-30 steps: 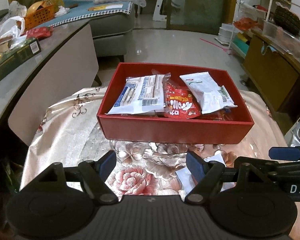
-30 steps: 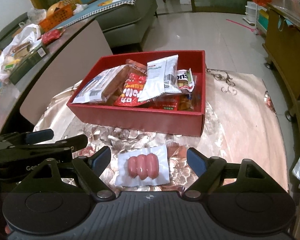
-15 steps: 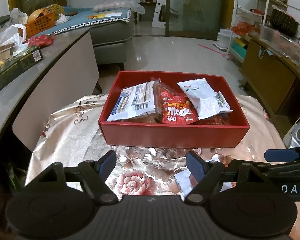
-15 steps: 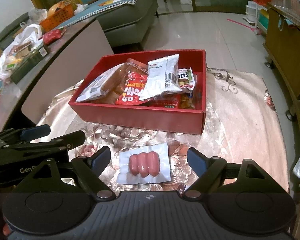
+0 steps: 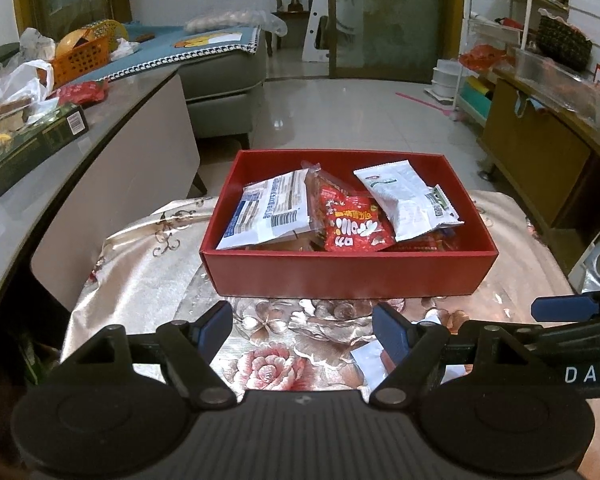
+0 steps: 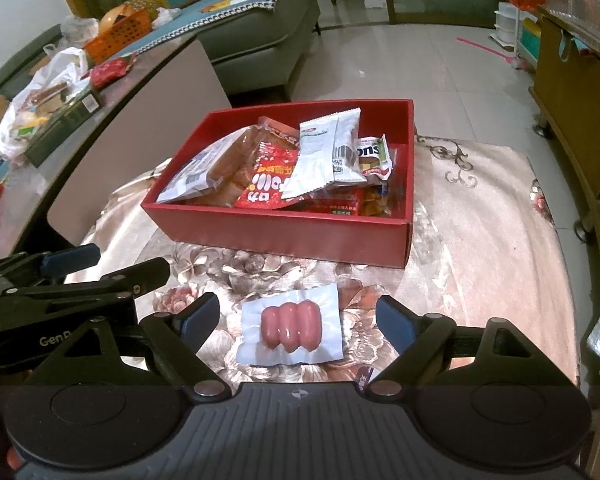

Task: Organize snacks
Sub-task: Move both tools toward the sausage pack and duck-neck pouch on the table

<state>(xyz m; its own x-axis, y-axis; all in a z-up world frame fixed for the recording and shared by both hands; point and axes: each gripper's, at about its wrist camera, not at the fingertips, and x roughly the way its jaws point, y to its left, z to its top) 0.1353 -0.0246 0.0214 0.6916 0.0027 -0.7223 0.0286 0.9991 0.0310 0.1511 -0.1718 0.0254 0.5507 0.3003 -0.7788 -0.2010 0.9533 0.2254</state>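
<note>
Red box (image 6: 284,232): sits toward the far side of the worktop (image 6: 480,248), which is covered by a floral cloth; holds a heap of snack packets, among them a white packet (image 6: 324,156) propped on top and a red packet (image 6: 264,188) beside it.

Sausage pack (image 6: 291,326): clear vacuum pack of three pink sausages, flat on the cloth just in front of the box, apart from it.

Right gripper (image 6: 298,318): poised over the sausage pack, jaws opening, pack between them but untouched.

Left gripper (image 5: 302,330): spread, nothing between its fingers, just left of the right one.
</note>
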